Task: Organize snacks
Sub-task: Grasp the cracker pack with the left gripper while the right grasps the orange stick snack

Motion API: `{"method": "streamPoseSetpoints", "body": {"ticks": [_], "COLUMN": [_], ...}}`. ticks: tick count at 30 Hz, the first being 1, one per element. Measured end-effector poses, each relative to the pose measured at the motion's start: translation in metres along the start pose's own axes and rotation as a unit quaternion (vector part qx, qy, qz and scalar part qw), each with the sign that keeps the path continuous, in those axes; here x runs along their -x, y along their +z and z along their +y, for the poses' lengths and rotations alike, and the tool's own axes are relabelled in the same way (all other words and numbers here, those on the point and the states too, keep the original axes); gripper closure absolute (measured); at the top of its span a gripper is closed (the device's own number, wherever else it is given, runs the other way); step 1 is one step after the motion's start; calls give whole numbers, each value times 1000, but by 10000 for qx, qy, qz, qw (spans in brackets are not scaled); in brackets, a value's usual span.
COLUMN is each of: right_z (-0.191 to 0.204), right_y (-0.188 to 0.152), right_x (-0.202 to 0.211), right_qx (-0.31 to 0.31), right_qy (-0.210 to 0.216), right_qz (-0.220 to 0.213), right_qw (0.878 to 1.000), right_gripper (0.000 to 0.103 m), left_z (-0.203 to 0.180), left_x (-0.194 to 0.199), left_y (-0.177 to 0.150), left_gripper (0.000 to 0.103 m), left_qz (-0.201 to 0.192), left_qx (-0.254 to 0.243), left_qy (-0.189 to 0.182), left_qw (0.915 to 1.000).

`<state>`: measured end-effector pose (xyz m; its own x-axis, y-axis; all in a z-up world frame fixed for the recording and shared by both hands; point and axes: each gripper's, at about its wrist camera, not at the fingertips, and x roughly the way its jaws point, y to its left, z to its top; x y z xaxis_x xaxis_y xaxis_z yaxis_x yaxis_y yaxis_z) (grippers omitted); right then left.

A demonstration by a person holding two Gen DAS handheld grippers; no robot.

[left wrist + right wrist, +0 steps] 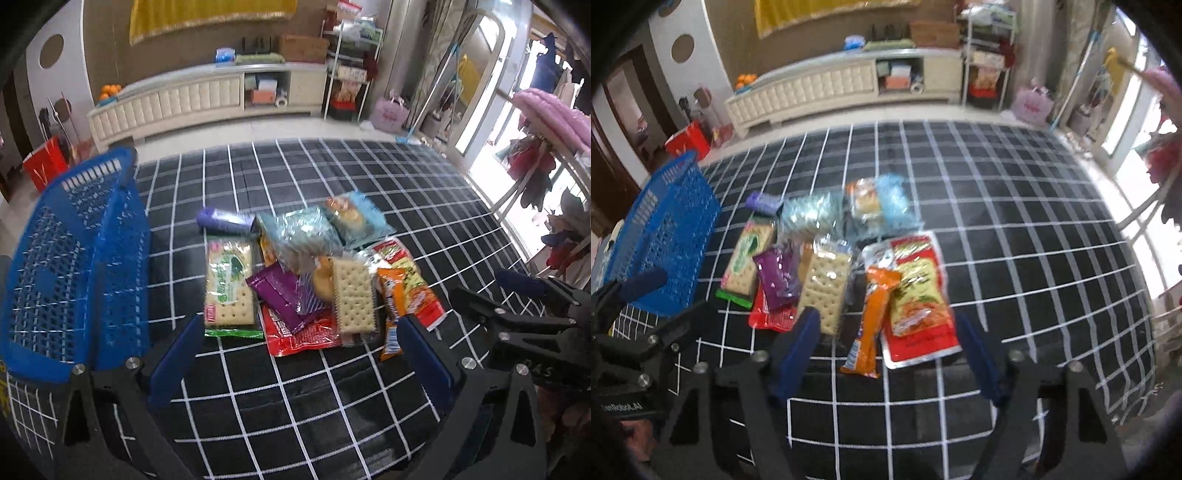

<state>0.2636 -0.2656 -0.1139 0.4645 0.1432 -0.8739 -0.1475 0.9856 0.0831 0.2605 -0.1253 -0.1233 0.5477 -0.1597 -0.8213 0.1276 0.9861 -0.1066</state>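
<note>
**Both claws poised above the snack pile, nothing picked yet**

The right claw (886, 354) is released and holds nothing: its two blue pads stand well apart, bracketing the near ends of the orange wrapper (871, 317) and the red-and-yellow pouch (918, 295) without touching either. The left claw (299, 358) is likewise spread wide and empty, its pads framing the near edge of the pile, above the red packet (299, 334) and the bare cracker pack (352, 295).

Just beyond the pads the snacks lie in a loose overlapping heap on the black, white-gridded tabletop (332, 406): a green-labelled cracker pack (229, 284), a purple wrapper (284, 295) lying across the red packet, two pale blue bags (332, 225) farther back, and a small purple roll (225, 221) at the far left. The blue perforated basket (74, 258) stands to the left of the heap, just beside it; no snack shows inside it from here.

This looks like the opening step: choosing and approaching a first item, with sorting not yet begun. For the right claw the orange wrapper seems the likeliest target; the next move calls for lowering until the pads straddle its narrow width, then closing on that wrapper alone, clear of the neighbouring pouch. The overlapping, slippery film packs could drag along or slide out.
</note>
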Motion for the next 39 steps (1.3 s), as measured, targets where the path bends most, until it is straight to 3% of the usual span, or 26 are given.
{"method": "streamPoseSetpoints", "body": {"ticks": [5, 13, 15, 16, 29, 34, 39], "right_z": [1, 10, 11, 13, -26, -40, -52], "right_y": [3, 0, -1, -1, -8, -4, -7], "right_x": [-40, -79, -80, -82, -30, -28, -33], "right_qx": [22, 193, 237, 254, -179, -339, -459], "right_qy": [-51, -134, -180, -151, 420, 401, 499], "right_qz": [417, 807, 774, 756, 277, 204, 226], "right_qw": [9991, 9965, 9966, 9967, 9986, 9984, 9974], "right_gripper": [51, 65, 72, 82, 86, 86, 86], "left_z": [6, 18, 18, 18, -12, -33, -55], "left_x": [-30, -51, -54, -56, -64, -79, -101], "left_y": [0, 2, 3, 3, 7, 10, 10], "left_gripper": [0, 0, 0, 0, 0, 0, 0], "left_qz": [254, 452, 469, 475, 676, 822, 992], "left_qx": [-37, 66, 69, 70, -187, -383, -684], "left_qy": [15, -42, -42, -38, -179, -146, 144], "left_qw": [9997, 9989, 9989, 9988, 9974, 9958, 9926]}}
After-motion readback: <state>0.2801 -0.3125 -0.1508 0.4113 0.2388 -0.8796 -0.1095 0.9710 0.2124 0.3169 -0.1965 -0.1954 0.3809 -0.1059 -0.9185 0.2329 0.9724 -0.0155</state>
